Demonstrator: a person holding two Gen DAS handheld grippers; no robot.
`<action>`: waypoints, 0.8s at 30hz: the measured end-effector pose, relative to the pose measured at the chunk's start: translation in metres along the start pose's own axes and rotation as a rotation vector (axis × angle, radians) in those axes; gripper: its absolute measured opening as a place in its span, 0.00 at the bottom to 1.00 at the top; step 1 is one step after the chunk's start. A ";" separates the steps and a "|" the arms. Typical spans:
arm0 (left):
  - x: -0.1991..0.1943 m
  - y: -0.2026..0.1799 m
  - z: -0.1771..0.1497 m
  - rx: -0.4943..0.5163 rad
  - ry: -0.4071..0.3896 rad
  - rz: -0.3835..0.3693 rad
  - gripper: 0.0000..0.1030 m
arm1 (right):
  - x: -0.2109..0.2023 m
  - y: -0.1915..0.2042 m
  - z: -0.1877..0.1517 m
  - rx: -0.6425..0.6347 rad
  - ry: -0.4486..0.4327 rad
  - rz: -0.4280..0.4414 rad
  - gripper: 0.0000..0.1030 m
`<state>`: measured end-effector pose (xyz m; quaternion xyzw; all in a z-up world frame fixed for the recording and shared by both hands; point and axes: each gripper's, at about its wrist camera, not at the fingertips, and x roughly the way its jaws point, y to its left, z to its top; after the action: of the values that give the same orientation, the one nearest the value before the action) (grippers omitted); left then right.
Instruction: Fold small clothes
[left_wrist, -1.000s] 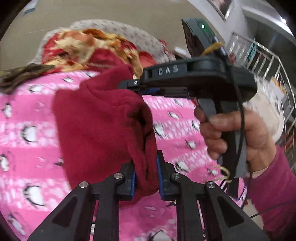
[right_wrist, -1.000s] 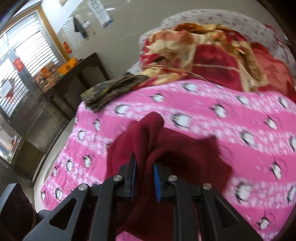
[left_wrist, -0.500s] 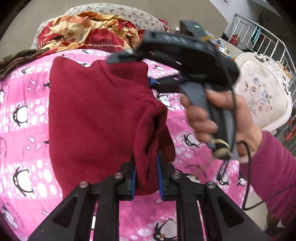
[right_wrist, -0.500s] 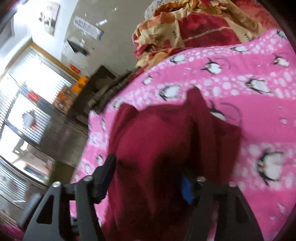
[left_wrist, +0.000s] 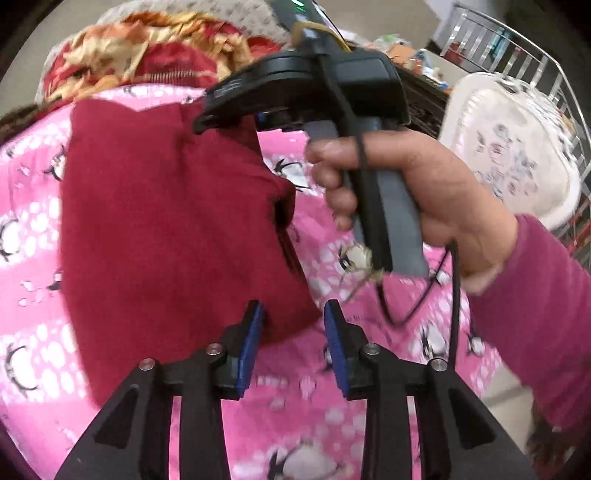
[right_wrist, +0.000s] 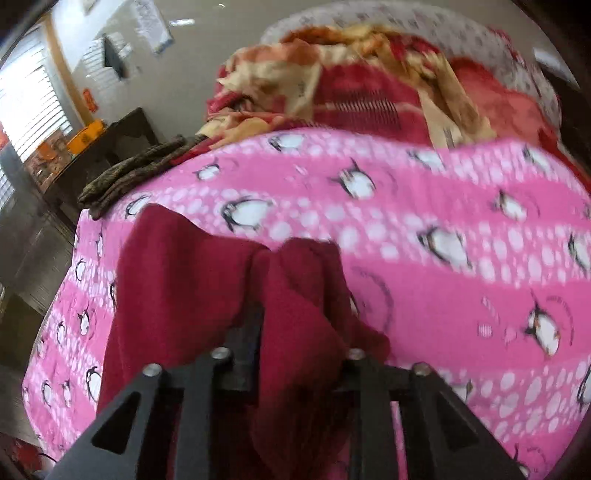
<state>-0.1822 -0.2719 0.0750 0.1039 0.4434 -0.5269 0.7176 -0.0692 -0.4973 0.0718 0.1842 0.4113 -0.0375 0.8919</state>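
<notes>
A dark red garment (left_wrist: 166, 221) lies spread on the pink penguin blanket (left_wrist: 33, 206). My left gripper (left_wrist: 293, 341) hangs over its near right corner, jaws opening. That corner sits loosely between the blue pads (left_wrist: 251, 343), which do not squeeze it. My right gripper (left_wrist: 221, 118), held by a hand (left_wrist: 424, 192), reaches over the garment's far right edge. In the right wrist view the right gripper (right_wrist: 301, 325) is closing, and a thick fold of the garment (right_wrist: 295, 295) fills the gap between its fingers and hides the pads.
A heap of red and orange patterned cloth (left_wrist: 147, 48) lies at the far end of the bed, with a brown knitted piece (right_wrist: 136, 173) at its left. A white floral chair (left_wrist: 509, 147) and metal railing (left_wrist: 535, 66) stand to the right. A dark table (right_wrist: 107, 136) is by the window.
The garment has come down flatter onto the blanket. My left jaws have parted from the near corner. My right jaws opened wide and have narrowed again on a fold.
</notes>
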 end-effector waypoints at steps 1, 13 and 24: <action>-0.013 0.000 -0.005 0.013 -0.015 -0.002 0.12 | -0.010 -0.004 -0.002 0.026 -0.016 0.020 0.30; -0.029 0.085 0.010 -0.140 -0.068 0.230 0.12 | -0.081 0.049 -0.062 -0.138 0.019 0.128 0.21; -0.028 0.073 0.010 -0.106 -0.079 0.272 0.12 | -0.088 0.017 -0.079 -0.002 -0.035 -0.006 0.29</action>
<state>-0.1170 -0.2286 0.0783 0.1042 0.4239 -0.4042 0.8038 -0.1803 -0.4607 0.0957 0.1813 0.3962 -0.0429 0.8990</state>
